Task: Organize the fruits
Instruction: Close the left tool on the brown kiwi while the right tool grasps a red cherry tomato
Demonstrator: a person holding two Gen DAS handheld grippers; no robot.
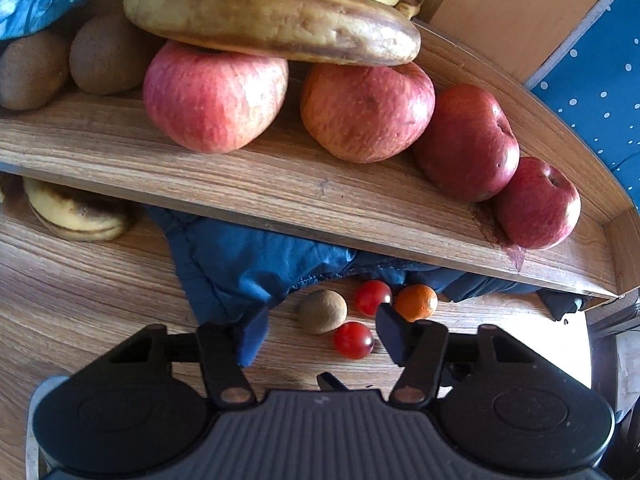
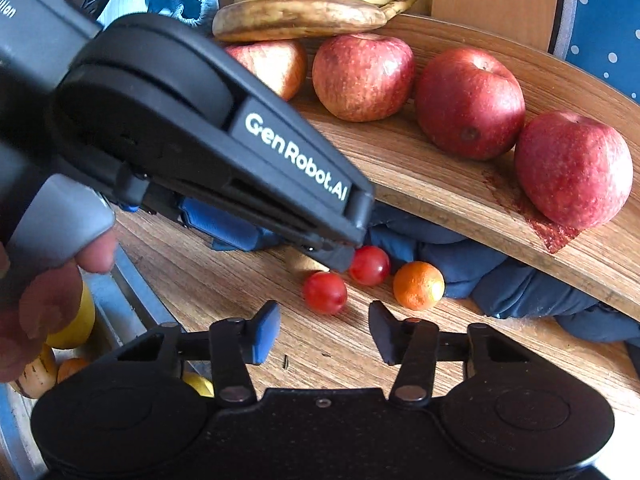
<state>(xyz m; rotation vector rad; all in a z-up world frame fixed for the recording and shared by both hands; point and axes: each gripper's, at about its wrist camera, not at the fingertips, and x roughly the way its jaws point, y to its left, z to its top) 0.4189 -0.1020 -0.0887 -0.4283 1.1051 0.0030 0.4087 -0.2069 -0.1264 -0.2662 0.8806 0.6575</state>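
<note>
Red apples [image 1: 216,96] sit in a row on my wooden shelf [image 1: 280,184], under the bananas [image 1: 272,20]. Below, on the worktop [image 2: 200,280], both my left tool [image 1: 320,332] and right tool [image 2: 324,332] stand apart, empty, near two red cherry tomatoes [image 2: 325,292] and a small orange [image 2: 418,285].

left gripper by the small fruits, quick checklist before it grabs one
1. Left gripper open: ok.
2. Left gripper empty: ok.
3. A fruit between its fingers: ok, kiwi and one red fruit lie there.
4. Single target: not ok, second red fruit and orange crowd the right finger.
5. Blue cloth clear of the left finger: cannot tell.
6. Right gripper out of the way: ok, open and apart.
</note>
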